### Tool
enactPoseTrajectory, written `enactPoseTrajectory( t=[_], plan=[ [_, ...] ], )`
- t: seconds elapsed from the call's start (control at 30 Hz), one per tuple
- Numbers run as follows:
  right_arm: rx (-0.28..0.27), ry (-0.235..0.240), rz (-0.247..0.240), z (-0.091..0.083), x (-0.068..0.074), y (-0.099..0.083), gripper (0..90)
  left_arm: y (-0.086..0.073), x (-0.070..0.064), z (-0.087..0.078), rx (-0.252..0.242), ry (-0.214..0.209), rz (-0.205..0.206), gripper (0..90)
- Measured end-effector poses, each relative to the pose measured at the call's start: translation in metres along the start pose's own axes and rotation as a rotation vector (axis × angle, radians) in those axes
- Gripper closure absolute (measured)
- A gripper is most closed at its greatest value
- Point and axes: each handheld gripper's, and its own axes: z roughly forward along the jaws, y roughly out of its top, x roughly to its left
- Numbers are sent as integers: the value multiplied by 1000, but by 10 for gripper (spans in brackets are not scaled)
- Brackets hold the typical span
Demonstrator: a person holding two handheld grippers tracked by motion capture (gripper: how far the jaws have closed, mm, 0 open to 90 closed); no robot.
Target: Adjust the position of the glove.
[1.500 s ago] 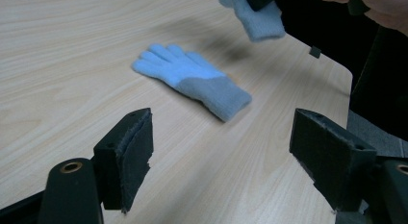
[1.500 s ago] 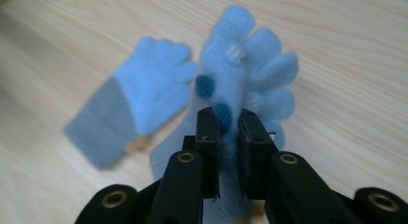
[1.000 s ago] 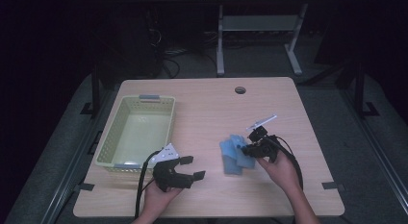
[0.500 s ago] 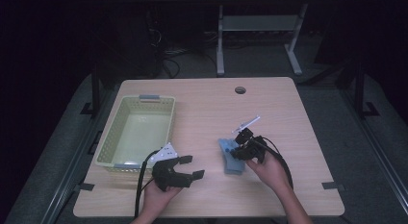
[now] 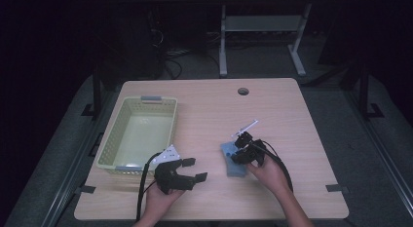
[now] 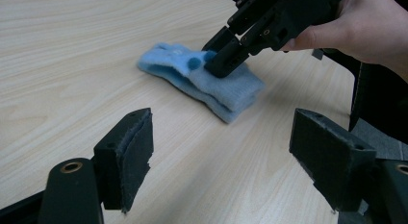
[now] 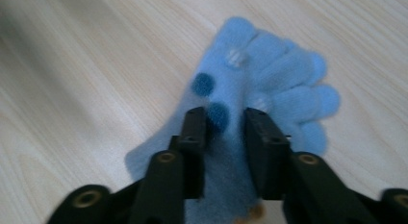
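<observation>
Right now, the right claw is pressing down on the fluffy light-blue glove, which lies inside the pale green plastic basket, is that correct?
Not quite: the fluffy light-blue glove lies on the wooden table, not inside the pale green plastic basket, which sits apart. The high view shows this. The right claw is indeed on it.

The room is dark. A light wooden tabletop stands on grey floor; a white stand is behind.

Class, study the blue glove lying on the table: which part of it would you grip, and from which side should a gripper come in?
Grip the glove across its flat middle, near the dark dots, coming from above. It lies flat and soft on the table, so its fabric can be pinched up there; the finger end is lumpier. The right gripper is already closing there.
</observation>
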Motion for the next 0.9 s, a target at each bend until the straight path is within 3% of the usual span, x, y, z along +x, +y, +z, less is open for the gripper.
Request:
enactPoseTrajectory(
  t=[0.17,0.3,0.4,0.63,0.73,0.9],
  plan=[
    [-32,-9,28,-6,-2,0,613,0,1,0,1,-2,-7,231],
    [-53,2,33,-9,-1,0,717,0,1,2,7,-7,-7,236],
    [-36,24,22,-4,2,2,752,-1,0,2,8,-7,-11,237],
    [26,7,11,16,1,2,759,0,-1,1,10,-6,-5,250],
    [7,38,44,14,-3,-2,736,0,-2,2,14,-2,-6,251],
    [-19,42,58,7,-3,-5,667,0,-4,4,10,-2,-31,269]
  ],
)
